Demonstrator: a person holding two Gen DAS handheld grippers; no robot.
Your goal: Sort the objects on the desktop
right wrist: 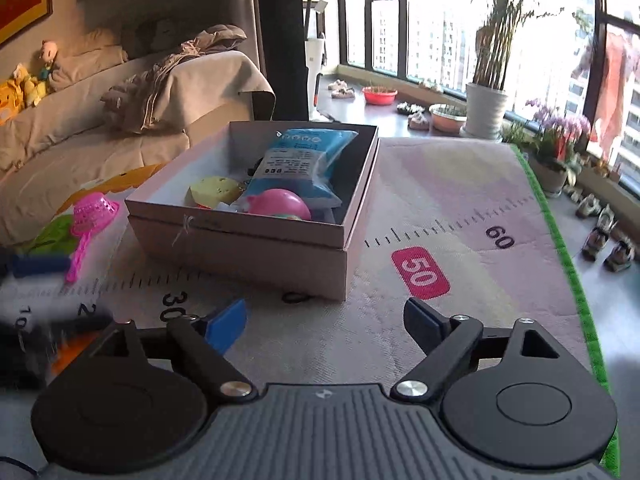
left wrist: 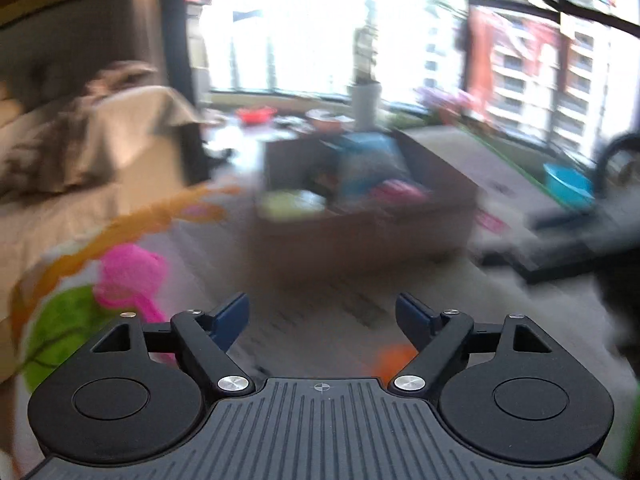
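Note:
An open cardboard box (right wrist: 256,236) stands on the ruler-printed mat (right wrist: 460,208). It holds a blue packet (right wrist: 304,160), a yellow sponge-like toy (right wrist: 214,190) and a pink ball (right wrist: 280,204). My right gripper (right wrist: 324,320) is open and empty, a short way in front of the box. A pink toy strainer (right wrist: 94,210) lies left of the box. The left wrist view is blurred: the box (left wrist: 360,224) is ahead and the pink strainer (left wrist: 128,276) is at the left. My left gripper (left wrist: 322,312) is open with nothing between its fingers. A small orange thing (left wrist: 392,360) lies just under it.
A sofa (right wrist: 80,140) draped with clothes runs along the left. The mat's green edge (right wrist: 560,248) marks the right side, with shoes on the floor beyond. Plant pots (right wrist: 484,112) and basins line the window sill behind the box.

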